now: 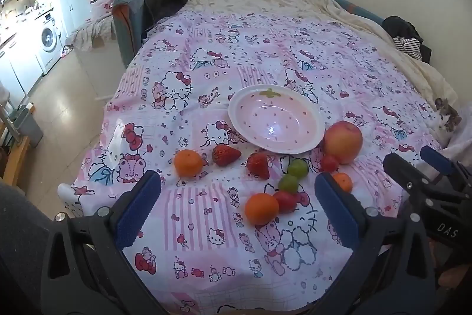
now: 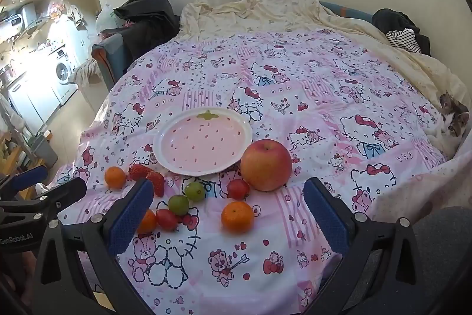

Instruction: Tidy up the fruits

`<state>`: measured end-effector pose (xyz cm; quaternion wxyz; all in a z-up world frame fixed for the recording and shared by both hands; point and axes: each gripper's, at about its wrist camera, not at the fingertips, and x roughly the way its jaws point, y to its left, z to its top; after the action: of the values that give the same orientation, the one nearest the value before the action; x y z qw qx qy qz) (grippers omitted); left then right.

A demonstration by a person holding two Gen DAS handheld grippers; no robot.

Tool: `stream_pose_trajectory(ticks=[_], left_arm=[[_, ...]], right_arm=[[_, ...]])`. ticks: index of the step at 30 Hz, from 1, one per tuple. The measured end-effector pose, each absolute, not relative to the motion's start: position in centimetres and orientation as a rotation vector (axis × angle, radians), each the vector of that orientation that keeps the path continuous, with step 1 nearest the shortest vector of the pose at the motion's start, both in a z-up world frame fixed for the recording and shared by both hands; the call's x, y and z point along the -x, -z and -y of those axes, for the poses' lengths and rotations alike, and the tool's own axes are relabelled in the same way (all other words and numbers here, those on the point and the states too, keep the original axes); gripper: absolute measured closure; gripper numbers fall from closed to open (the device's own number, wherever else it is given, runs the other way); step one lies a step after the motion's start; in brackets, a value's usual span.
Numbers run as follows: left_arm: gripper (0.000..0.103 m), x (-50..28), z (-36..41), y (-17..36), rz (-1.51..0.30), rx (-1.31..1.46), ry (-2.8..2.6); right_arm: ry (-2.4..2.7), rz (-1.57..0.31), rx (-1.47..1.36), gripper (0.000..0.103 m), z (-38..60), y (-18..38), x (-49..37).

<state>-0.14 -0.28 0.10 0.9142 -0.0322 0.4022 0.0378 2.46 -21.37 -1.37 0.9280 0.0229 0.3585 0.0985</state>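
A pink strawberry-pattern plate (image 1: 312,120) (image 2: 165,155) lies empty on the bed. In front of it lie an apple (image 1: 343,141) (image 2: 266,165), three mandarins (image 1: 188,163) (image 1: 262,208) (image 2: 237,217), two strawberries (image 1: 225,154) (image 1: 259,166), two green grapes (image 1: 298,168) (image 2: 178,204) and small red tomatoes (image 1: 285,200) (image 2: 237,189). My left gripper (image 1: 236,202) is open and empty, above the near fruits. My right gripper (image 2: 228,211) is open and empty, around the nearest mandarin's place in view, above it.
A pink Hello Kitty sheet (image 1: 265,64) covers the bed. A cat (image 2: 451,123) lies at the right edge. A cream blanket (image 2: 265,11) and dark clothes (image 2: 395,22) lie at the back. The floor and a kitchen with a washing machine (image 1: 48,39) are to the left.
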Motion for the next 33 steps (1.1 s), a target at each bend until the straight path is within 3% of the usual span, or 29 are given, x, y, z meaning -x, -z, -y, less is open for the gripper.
stream_pose_trajectory(ticks=[33], left_arm=[[0.0, 0.1, -0.6, -0.7, -0.8, 0.096, -0.051]], right_arm=[[-0.199, -0.746, -0.043, 0.0, 21.3, 1.4, -2.4]])
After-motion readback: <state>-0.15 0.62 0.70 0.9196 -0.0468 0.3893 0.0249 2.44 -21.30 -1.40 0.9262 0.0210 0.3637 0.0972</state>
